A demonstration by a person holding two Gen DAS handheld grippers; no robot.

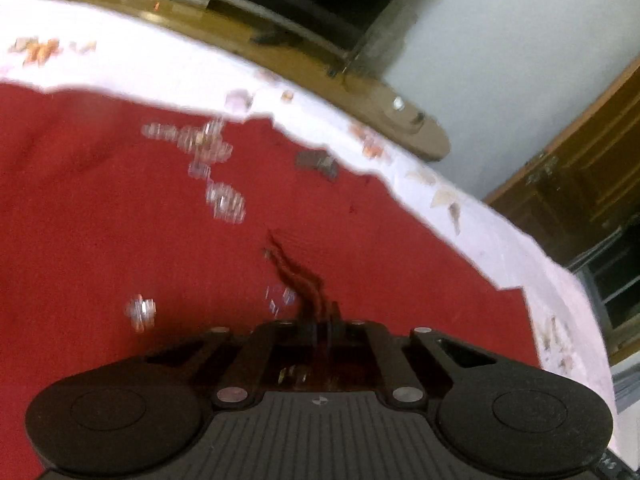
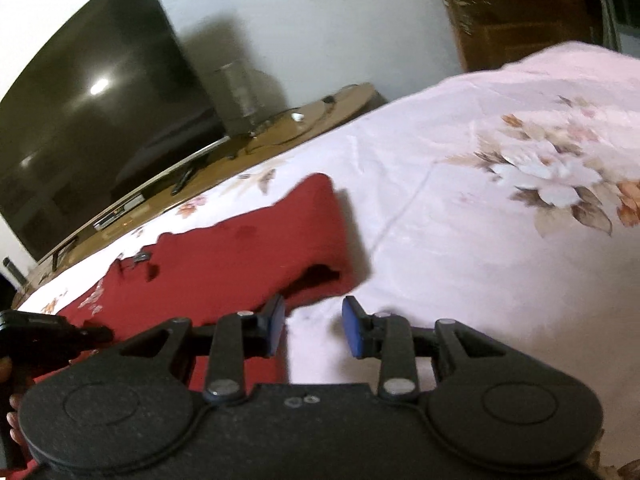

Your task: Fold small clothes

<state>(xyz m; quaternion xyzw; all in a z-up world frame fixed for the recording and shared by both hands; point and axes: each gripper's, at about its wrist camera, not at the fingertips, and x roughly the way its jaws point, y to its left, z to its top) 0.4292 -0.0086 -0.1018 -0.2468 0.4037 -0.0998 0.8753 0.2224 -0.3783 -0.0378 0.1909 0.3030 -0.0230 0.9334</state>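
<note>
A red garment [image 1: 200, 240] with pale sparkly decorations lies spread on the floral bedsheet [image 1: 160, 68]. My left gripper [image 1: 320, 330] is shut on a pinched ridge of its red cloth, and dark creases run up from the closed fingers. In the right wrist view the red garment [image 2: 240, 264] lies to the left, one sleeve stretched toward the far side. My right gripper [image 2: 315, 326] stands open just past the garment's near edge. Only white sheet shows between its blue pads [image 2: 276, 324]. The left gripper [image 2: 40, 332] and the hand holding it show at the left edge.
A large dark television [image 2: 80, 120] stands on a low wooden stand [image 1: 280, 52] beyond the bed's far edge. A wooden door [image 2: 520, 8] is at the far right. White bedsheet [image 2: 460, 240] with flower prints stretches to the right of the garment.
</note>
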